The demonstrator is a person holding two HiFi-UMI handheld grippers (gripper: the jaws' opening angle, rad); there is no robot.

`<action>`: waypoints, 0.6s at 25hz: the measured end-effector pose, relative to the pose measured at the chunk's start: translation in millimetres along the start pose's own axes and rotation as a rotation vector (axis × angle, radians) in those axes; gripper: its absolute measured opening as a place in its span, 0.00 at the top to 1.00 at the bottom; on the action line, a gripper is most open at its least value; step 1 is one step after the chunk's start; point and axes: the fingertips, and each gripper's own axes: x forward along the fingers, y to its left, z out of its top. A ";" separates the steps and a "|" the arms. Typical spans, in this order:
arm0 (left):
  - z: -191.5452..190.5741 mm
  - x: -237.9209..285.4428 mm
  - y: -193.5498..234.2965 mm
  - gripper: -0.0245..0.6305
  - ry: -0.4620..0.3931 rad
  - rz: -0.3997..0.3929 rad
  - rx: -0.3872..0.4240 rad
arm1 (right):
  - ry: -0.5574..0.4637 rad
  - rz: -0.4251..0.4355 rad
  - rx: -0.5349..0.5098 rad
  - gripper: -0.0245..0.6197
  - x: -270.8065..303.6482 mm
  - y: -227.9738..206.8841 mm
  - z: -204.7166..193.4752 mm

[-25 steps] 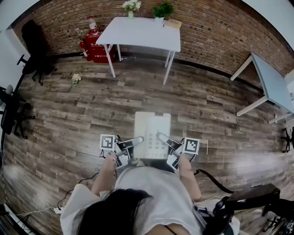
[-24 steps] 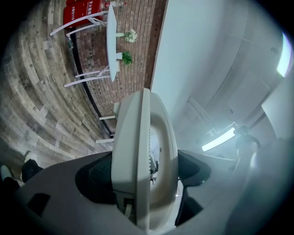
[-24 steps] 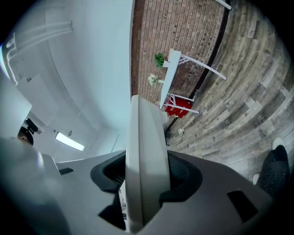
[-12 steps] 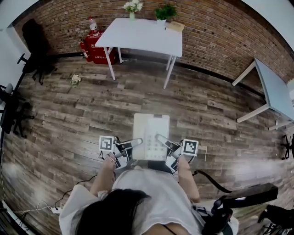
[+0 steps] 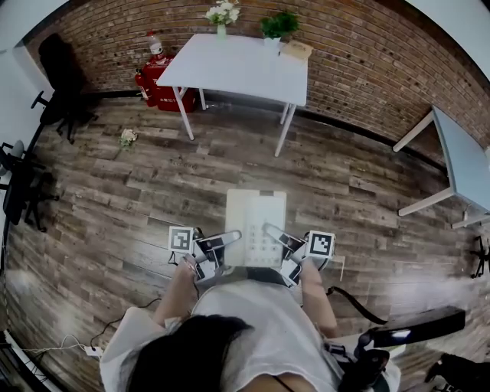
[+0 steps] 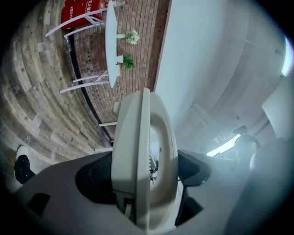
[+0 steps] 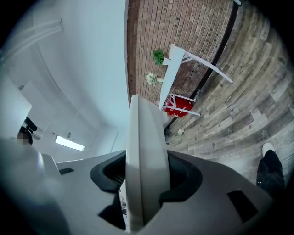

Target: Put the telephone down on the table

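Note:
A white desk telephone (image 5: 256,228) is carried level in front of the person, keypad up, above the wooden floor. My left gripper (image 5: 228,239) is shut on its left edge and my right gripper (image 5: 274,233) is shut on its right edge. In the left gripper view the telephone (image 6: 142,160) stands edge-on, pinched between the dark pads of the left gripper (image 6: 144,172). The right gripper view likewise has the telephone (image 7: 144,170) clamped in the right gripper (image 7: 146,176). The white table (image 5: 237,65) stands ahead by the brick wall, some way from the telephone.
On the table's far edge sit a vase of flowers (image 5: 222,13), a green plant (image 5: 277,24) and a small box (image 5: 297,50). Red boxes (image 5: 157,73) stand left of it. Another table (image 5: 459,157) is at right, black chairs (image 5: 57,76) at left, dark equipment (image 5: 406,329) behind.
The person has stepped forward with the telephone: the white table and brick wall sit slightly nearer in the head view. Both grips on the telephone look the same.

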 end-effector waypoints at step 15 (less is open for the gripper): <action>46.1 53.7 23.7 0.39 -0.051 0.028 0.019 | 0.061 0.016 -0.002 0.62 -0.6 -25.3 74.0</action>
